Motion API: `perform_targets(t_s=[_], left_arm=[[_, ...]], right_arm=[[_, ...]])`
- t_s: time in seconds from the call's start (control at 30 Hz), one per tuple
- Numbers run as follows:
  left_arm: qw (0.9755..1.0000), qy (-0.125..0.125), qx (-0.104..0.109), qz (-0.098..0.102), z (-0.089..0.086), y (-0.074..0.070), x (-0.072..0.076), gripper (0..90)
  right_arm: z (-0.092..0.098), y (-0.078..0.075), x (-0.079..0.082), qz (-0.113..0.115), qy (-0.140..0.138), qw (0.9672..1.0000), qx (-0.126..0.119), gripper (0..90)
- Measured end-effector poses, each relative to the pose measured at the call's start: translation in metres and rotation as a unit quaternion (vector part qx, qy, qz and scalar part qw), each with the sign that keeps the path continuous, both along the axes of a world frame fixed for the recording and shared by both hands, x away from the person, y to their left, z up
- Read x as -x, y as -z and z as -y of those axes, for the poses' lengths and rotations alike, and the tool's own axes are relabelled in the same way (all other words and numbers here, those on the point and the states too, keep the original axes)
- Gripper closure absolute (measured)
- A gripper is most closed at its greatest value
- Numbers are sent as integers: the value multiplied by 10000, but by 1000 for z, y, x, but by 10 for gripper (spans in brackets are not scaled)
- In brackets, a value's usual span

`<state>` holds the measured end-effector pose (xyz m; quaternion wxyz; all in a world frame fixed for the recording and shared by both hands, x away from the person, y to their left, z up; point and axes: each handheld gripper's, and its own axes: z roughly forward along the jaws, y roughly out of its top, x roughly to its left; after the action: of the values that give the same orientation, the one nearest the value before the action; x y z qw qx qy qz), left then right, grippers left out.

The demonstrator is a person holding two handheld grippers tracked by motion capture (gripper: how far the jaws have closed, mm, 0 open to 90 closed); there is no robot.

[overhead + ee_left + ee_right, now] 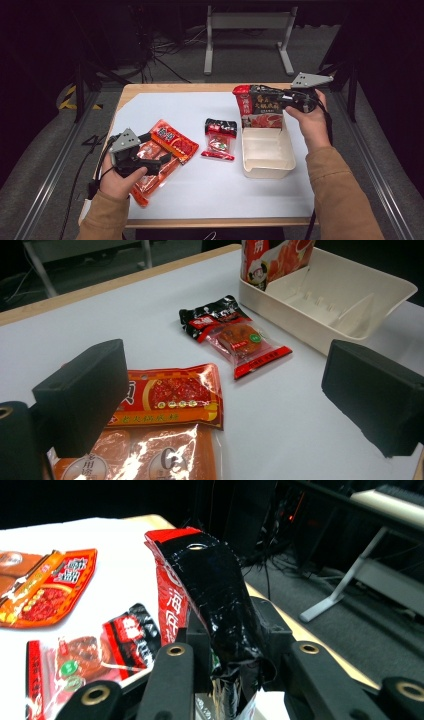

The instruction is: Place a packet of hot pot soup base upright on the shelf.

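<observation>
A: So, we have the black-and-red pouch [260,106] pinched between the jaws of the right gripper [280,100], upright over the far end of the cream bin [267,155], near the bench's far right corner.

B: Right, and its lower edge sits inside the bin's rear slot, as far as we can tell. Our left gripper [150,161] hangs with its jaws wide and empty above the orange sauce packet [160,155] at the left edge of the bench.

A: What worries us?

B: The pouch looks soft and creased where the jaws bite it. If we let go before it leans on the bin wall, it may flop forward, or tip out over the rim toward the small snack packet [220,140] in the middle.

A: And the bin is light; a sideways nudge could slide it.
</observation>
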<state>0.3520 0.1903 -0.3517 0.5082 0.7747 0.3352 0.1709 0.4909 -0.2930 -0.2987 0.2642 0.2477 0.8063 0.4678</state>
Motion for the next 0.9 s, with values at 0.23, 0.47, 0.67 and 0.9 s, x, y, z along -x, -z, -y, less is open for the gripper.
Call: perform_targets(t_s=[0.23, 0.47, 0.67, 0.9], left_arm=[[10000, -58, 27, -41, -2, 1, -1, 48], [9992, -228, 263, -220, -2, 6, -1, 44], [9993, -286, 125, -217, -4, 9, -2, 45], [9992, -332, 79, -228, -8, 9, -4, 41]], right_arm=[[9, 10, 5, -142, 198, 9992, -313, 689], [15, 17, 12, -134, 423, 9985, -331, 704], [18, 23, 18, -134, 624, 9976, -252, 730], [22, 28, 21, -132, 720, 9962, -478, 724]])
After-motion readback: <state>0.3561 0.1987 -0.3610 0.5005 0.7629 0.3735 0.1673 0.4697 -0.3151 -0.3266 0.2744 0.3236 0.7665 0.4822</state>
